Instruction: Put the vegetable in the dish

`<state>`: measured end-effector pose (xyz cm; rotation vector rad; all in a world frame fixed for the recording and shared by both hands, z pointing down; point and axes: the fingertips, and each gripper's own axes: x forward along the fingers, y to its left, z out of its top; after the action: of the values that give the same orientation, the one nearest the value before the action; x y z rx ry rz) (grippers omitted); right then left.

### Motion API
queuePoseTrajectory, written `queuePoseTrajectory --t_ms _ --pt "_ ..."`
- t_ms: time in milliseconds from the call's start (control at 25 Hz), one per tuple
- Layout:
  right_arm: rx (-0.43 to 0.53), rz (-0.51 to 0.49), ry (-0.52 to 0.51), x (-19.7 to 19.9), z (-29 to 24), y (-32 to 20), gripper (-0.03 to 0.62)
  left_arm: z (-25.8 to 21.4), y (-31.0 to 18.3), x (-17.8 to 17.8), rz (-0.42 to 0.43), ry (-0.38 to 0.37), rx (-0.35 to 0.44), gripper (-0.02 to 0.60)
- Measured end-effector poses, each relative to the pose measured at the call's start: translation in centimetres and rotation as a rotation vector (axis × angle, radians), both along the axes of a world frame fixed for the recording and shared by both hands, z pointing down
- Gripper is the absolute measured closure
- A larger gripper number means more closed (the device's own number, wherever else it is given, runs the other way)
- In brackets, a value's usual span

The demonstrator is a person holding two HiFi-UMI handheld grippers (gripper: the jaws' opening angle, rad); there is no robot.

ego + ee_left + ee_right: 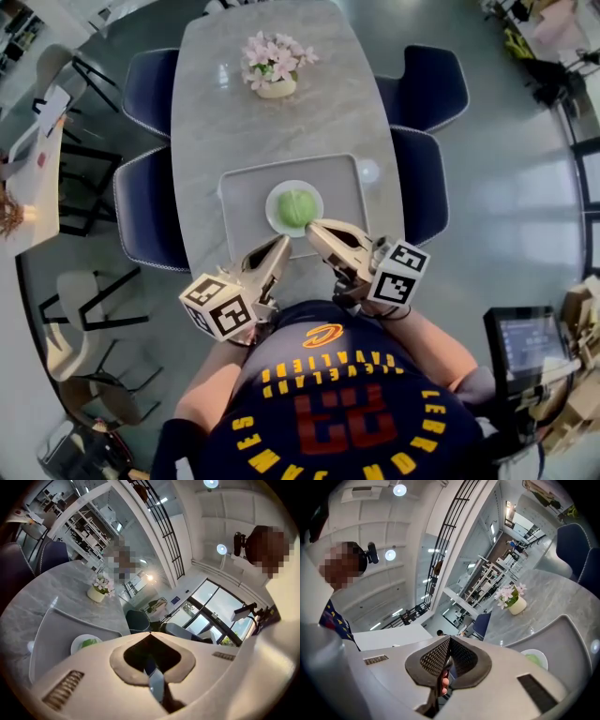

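Note:
A green round vegetable (298, 208) lies in a white dish (274, 210) on a grey tray (246, 192) at the near end of the marble table (281, 122). My left gripper (281, 242) hovers over the table's near edge, shut and empty, its tip short of the tray. My right gripper (312, 227) is beside it, also shut and empty, its tip just at the dish's near rim. Both gripper views point upward; the dish (79, 644) with the vegetable (90, 642) shows low left in the left gripper view, and the dish (534, 658) shows low right in the right gripper view.
A pot of pink flowers (275, 67) stands at the table's far end. A small white disc (368, 171) lies right of the tray. Dark blue chairs (150, 211) flank both sides of the table. A monitor (530, 342) stands at lower right.

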<state>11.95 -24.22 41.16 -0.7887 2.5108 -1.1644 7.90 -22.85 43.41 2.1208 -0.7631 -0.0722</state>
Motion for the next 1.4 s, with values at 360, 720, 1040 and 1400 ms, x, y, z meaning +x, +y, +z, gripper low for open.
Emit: queuePoseTrajectory --t_ms 360,720,1040,1400 --pt "-0.006 -0.008 0.015 -0.3 0.5 0.2 0.589 0.7 -0.1 0.2 0.011 0.0 -0.013 0.581" --pt "-0.008 -0.014 0.019 -0.5 0.5 0.3 0.589 0.6 -0.2 0.2 0.004 -0.012 0.004 0.581" --pt "0.006 -0.026 0.026 -0.6 0.6 0.4 0.589 1.0 -0.2 0.4 0.007 -0.013 -0.004 0.581" --pt "0.001 -0.023 0.023 -0.5 0.8 0.4 0.589 1.3 -0.2 0.3 0.005 -0.014 -0.016 0.581"
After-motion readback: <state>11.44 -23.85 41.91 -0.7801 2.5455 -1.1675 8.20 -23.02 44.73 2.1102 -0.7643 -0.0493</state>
